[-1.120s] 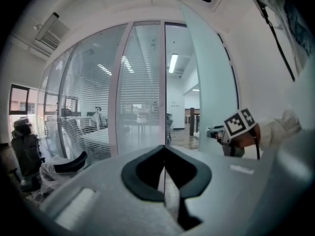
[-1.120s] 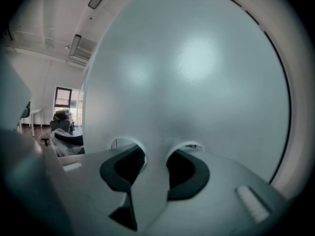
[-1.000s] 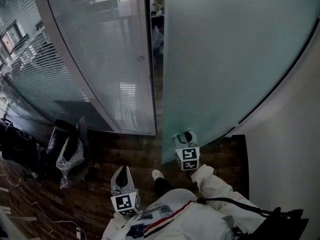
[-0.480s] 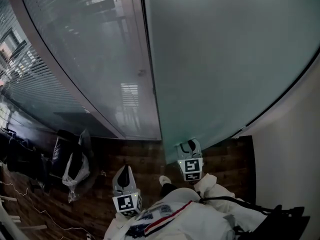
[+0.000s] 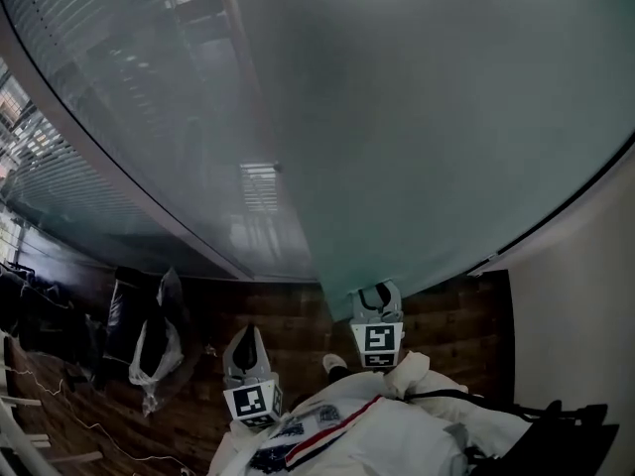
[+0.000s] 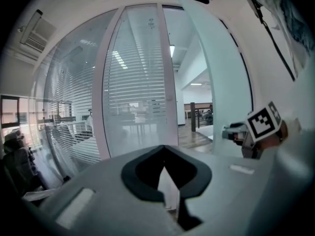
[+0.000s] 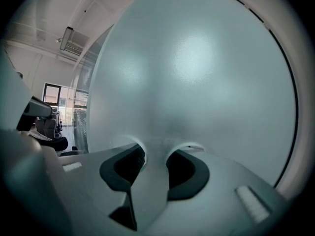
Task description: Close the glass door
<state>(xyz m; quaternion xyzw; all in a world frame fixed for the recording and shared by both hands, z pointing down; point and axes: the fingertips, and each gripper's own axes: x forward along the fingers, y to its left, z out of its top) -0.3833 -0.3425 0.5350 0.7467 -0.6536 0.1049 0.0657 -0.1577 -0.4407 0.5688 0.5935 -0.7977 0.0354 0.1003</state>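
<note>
The frosted glass door (image 5: pixel 446 117) fills most of the head view, and its free edge reaches down to the floor beside my right gripper (image 5: pixel 375 291). In the right gripper view the door (image 7: pixel 197 73) is right in front of the right gripper (image 7: pixel 155 149). Its jaws stand apart with their tips at the glass face and nothing between them. My left gripper (image 5: pixel 248 337) hangs free over the wooden floor, left of the door edge, holding nothing. Its jaw tips meet in the left gripper view (image 6: pixel 164 149), where the door (image 6: pixel 216 97) and the right gripper (image 6: pixel 256 129) show at the right.
A fixed glass partition with blinds (image 5: pixel 129 97) curves away to the left, and its white frame post (image 6: pixel 167 82) stands ahead. Dark bags and a white plastic bag (image 5: pixel 149 335) lie on the wooden floor (image 5: pixel 278 300) at the left. A white wall (image 5: pixel 575 315) runs along the right.
The door has swung left, and the open gap between its edge and the partition no longer shows. Both grippers and the person have moved forward with it.
</note>
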